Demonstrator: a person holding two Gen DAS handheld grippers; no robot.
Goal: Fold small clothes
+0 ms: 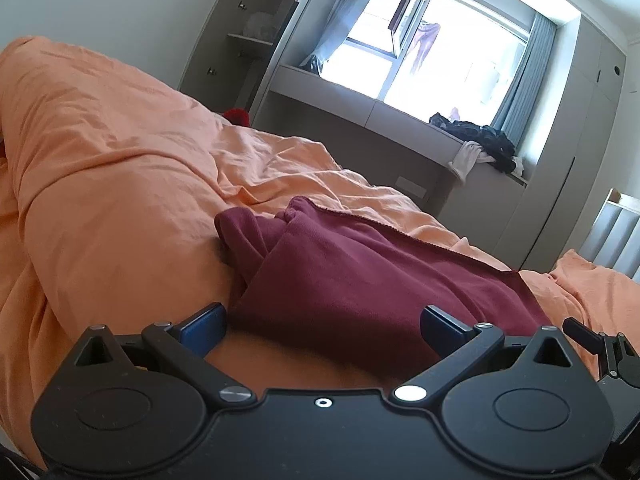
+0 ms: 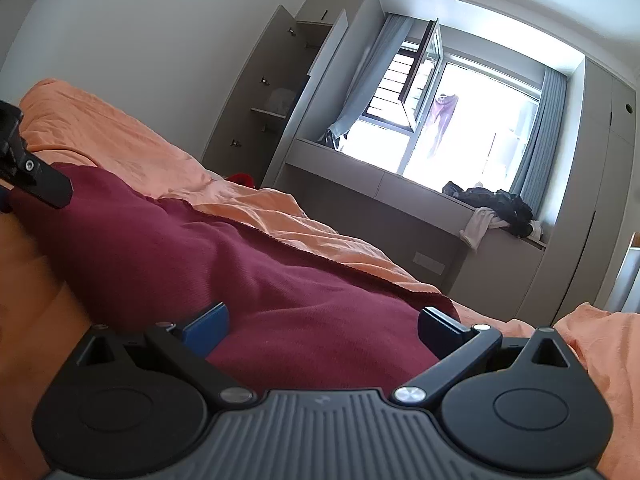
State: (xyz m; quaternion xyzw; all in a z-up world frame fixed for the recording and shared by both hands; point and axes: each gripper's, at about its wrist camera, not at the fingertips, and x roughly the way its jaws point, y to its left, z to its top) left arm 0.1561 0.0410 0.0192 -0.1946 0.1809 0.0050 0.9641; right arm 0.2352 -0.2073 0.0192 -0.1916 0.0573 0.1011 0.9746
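Note:
A dark red knitted garment (image 1: 360, 276) lies on the orange bedding (image 1: 100, 168), bunched into folds at its far left end. My left gripper (image 1: 322, 330) stands open right at the garment's near edge, blue pads wide apart. In the right wrist view the same garment (image 2: 224, 264) stretches from the left to the middle. My right gripper (image 2: 322, 332) is open too, its fingers spread on either side of the near hem. Part of the left gripper (image 2: 36, 184) shows at the far left of that view, resting over the cloth.
Rumpled orange duvet (image 2: 256, 208) rises behind the garment. Beyond the bed stands a grey window bench (image 1: 400, 120) with a pile of dark and white clothes (image 1: 484, 148). An open wardrobe (image 2: 276, 92) is at the back left, a red object (image 1: 237, 115) beside the bed.

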